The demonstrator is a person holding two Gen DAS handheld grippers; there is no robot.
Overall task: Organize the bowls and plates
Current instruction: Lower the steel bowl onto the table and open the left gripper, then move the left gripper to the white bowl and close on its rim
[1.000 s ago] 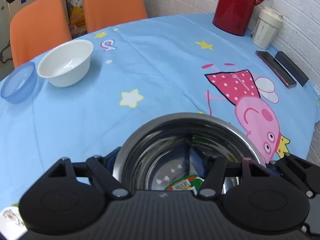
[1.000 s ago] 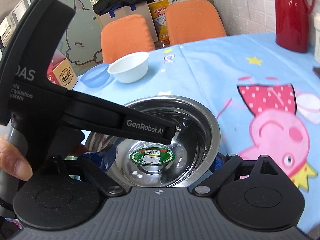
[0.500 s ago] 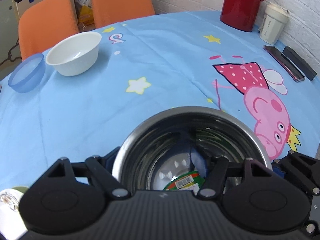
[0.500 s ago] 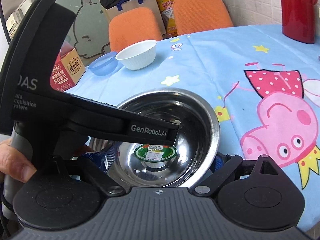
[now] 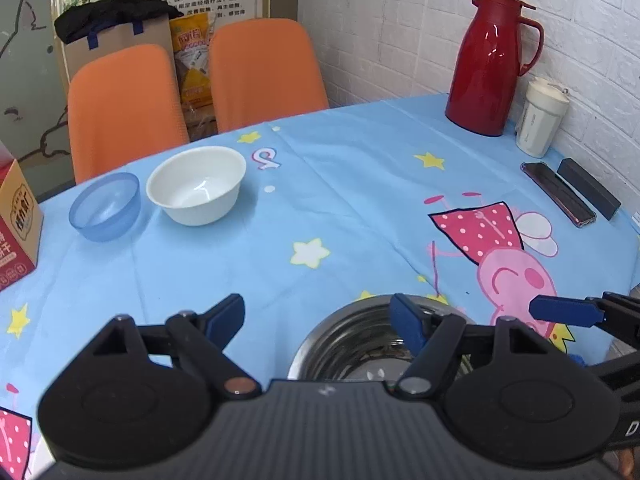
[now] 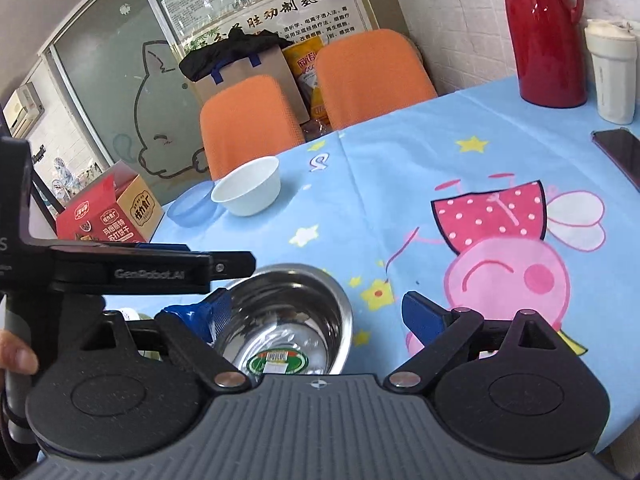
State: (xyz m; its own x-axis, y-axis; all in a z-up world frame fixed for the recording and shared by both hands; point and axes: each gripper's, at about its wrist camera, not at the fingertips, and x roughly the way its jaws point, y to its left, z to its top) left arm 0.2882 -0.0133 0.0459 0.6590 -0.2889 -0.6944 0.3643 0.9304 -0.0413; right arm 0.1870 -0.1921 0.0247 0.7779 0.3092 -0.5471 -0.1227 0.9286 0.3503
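Observation:
A steel bowl (image 5: 360, 344) with a green label inside (image 6: 276, 362) sits on the blue tablecloth at the near edge. A white bowl (image 5: 196, 184) and a blue plastic bowl (image 5: 105, 206) stand side by side at the far left; both also show in the right wrist view, the white bowl (image 6: 248, 192) and the blue bowl (image 6: 192, 208). My left gripper (image 5: 320, 314) is open and empty, raised above and left of the steel bowl. My right gripper (image 6: 316, 312) is open and empty, with the steel bowl below and between its fingers.
A red thermos jug (image 5: 492, 64) and a white cup (image 5: 540, 118) stand at the far right by the brick wall. A phone (image 5: 558, 192) and a black case (image 5: 588, 194) lie near them. A red carton (image 5: 16, 224) is at the left edge. Two orange chairs (image 5: 192, 84) stand behind the table.
Both grippers have let go of the steel bowl's rim and opened. They have risen and pulled back; the left one has shifted left. The bowl now rests on the table.

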